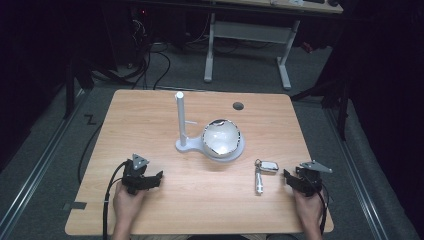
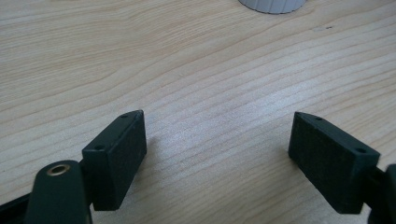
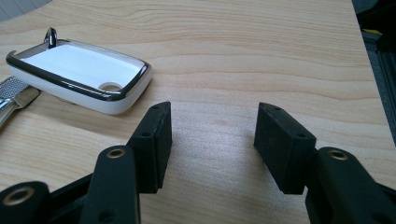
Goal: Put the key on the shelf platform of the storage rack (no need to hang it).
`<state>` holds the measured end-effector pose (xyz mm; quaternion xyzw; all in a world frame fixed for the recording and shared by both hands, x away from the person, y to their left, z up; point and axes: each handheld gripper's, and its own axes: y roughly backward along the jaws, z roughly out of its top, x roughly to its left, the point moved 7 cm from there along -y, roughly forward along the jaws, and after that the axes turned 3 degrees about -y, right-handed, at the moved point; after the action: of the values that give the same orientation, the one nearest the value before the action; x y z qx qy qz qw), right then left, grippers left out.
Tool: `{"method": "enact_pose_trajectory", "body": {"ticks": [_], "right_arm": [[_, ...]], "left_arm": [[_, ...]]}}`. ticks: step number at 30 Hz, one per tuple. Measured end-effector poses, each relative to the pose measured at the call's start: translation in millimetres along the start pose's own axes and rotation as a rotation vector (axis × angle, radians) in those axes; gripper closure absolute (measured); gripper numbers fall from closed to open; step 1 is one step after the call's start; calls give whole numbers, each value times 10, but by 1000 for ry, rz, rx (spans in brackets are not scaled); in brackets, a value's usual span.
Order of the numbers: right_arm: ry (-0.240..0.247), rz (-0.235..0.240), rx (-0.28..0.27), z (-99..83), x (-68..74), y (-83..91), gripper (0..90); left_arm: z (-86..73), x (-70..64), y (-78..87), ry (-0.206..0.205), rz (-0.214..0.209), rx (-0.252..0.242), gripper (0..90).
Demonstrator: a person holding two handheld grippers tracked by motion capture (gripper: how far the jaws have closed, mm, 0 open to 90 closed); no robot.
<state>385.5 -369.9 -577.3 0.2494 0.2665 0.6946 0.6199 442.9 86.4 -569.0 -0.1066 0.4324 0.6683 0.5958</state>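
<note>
A white key fob with a chrome rim lies on the wooden table, joined by a ring to a silver tag. In the right gripper view the key fob lies just left of and beyond the jaws. My right gripper rests on the table right of the fob, open with nothing between its fingers. My left gripper sits near the front left, open over bare wood, its fingers wide apart. A white stand with an upright post and a shiny bowl is at the table's middle.
A round cable hole is near the table's far edge. Behind the table stands a white desk frame, with cables on the dark floor. A ribbed white base shows at the top of the left gripper view.
</note>
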Motion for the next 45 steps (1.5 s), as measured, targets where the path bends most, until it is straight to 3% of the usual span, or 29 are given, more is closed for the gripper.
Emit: {"method": "enact_pose_trajectory", "body": {"ticks": [21, 29, 34, 45], "right_arm": [[2, 0, 0, -1, 10, 0, 454], [5, 18, -1, -13, 86, 21, 473], [22, 18, -12, -4, 155, 94, 506], [60, 114, -28, 4, 479, 210, 557]], "left_arm": [[3, -1, -1, 6, 3, -1, 195], [3, -1, -1, 6, 3, -1, 196], [3, -1, -1, 6, 3, -1, 196], [3, 0, -1, 5, 2, -1, 196]]}}
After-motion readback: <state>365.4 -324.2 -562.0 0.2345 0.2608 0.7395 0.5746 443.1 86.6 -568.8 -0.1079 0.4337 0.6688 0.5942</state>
